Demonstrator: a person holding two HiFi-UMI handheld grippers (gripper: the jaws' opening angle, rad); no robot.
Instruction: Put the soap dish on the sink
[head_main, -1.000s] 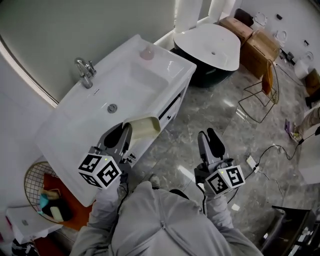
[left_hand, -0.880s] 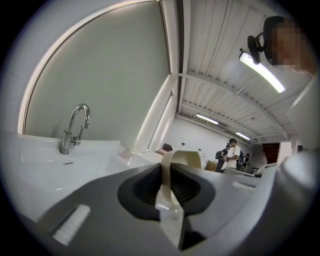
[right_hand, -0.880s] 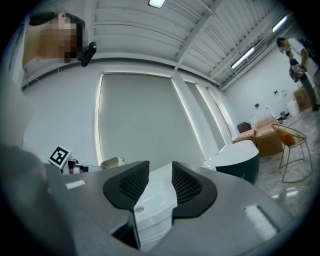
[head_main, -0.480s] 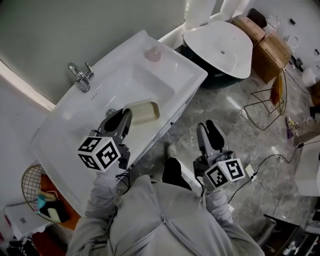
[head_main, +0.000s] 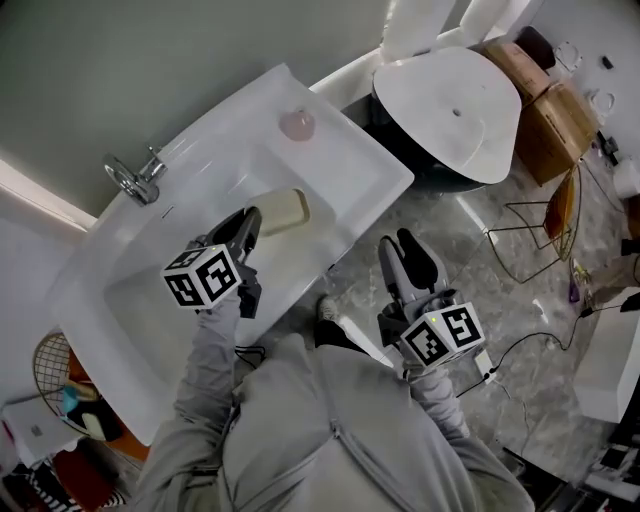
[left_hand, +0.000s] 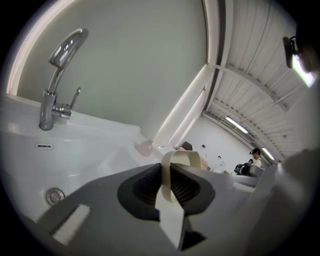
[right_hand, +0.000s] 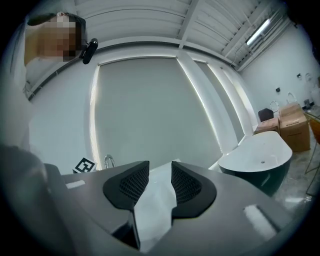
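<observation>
The biggest thing is the white sink (head_main: 120, 300), which fills the head view from 12 o'clock down to 8 o'clock. Next is a big white tub (head_main: 450, 95) with a dark outside, at 1 o'clock, on the grey stone floor (head_main: 500, 270). Past the tub, at 2 o'clock, are 2 brown boxes (head_main: 550, 115). A round wire basket (head_main: 50, 365) sits on the floor at 8 o'clock, beside the sink. The person's 2 grey sleeves reach up from 6 o'clock, each with a claw. The left claw (head_main: 248, 222) is over the bowl of the sink, and its 2 jaws are squeezed tight on the soap dish (head_main: 283, 211). They pinch the thin rim of the cream dish, which sticks out from the claw toward 2 o'clock. The dish is over the sink bowl, close to the front edge, and I cannot tell if it touches the sink. The right claw (head_main: 392, 240) is over the floor, well apart from the sink, at 3 o'clock from the left claw. Its jaws are a little way apart and hold nothing. The shiny tap (head_main: 135, 178) stands at 10 o'clock from the left claw. A small pink thing (head_main: 297, 124) sits on the sink corner at 12 o'clock from the dish. The round drain (left_hand: 55, 196) shows in the left gripper view at 8 o'clock.
</observation>
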